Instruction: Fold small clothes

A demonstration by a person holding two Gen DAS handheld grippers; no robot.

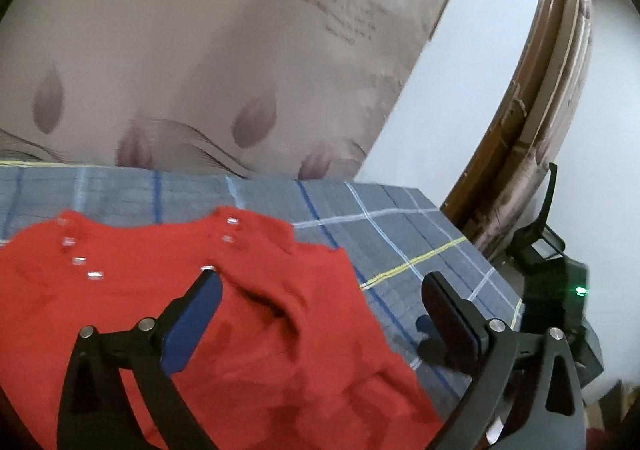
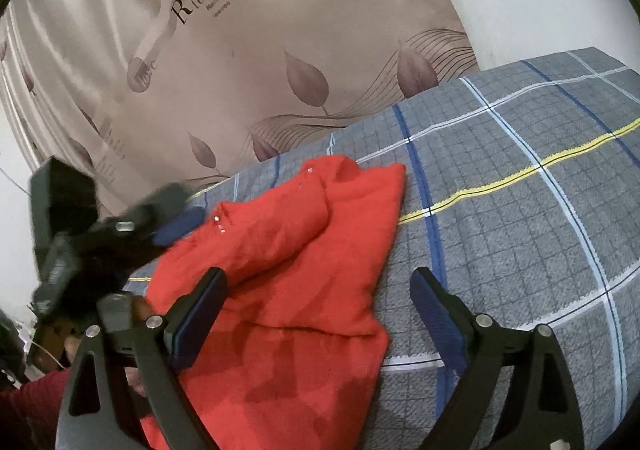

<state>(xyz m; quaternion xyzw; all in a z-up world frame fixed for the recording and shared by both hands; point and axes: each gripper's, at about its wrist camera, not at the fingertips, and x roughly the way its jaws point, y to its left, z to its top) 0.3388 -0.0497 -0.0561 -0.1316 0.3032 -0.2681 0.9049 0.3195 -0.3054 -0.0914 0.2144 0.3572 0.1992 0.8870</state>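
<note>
A small red garment (image 1: 208,322) with silver snaps at the neckline lies on a grey plaid bedsheet (image 1: 400,242). It also shows in the right wrist view (image 2: 296,278), with one side folded over its middle. My left gripper (image 1: 320,290) is open above the garment's right part, holding nothing. My right gripper (image 2: 318,286) is open above the garment's right edge, also empty. The left gripper's body (image 2: 80,234) shows at the left of the right wrist view, blurred. The right gripper's body (image 1: 560,290) shows at the right of the left wrist view.
A beige curtain with a leaf print (image 2: 240,61) hangs behind the bed. A wooden door frame (image 1: 520,121) stands at the right of the left wrist view. The bed's corner edge (image 1: 512,290) drops off there. Bare sheet (image 2: 520,209) lies right of the garment.
</note>
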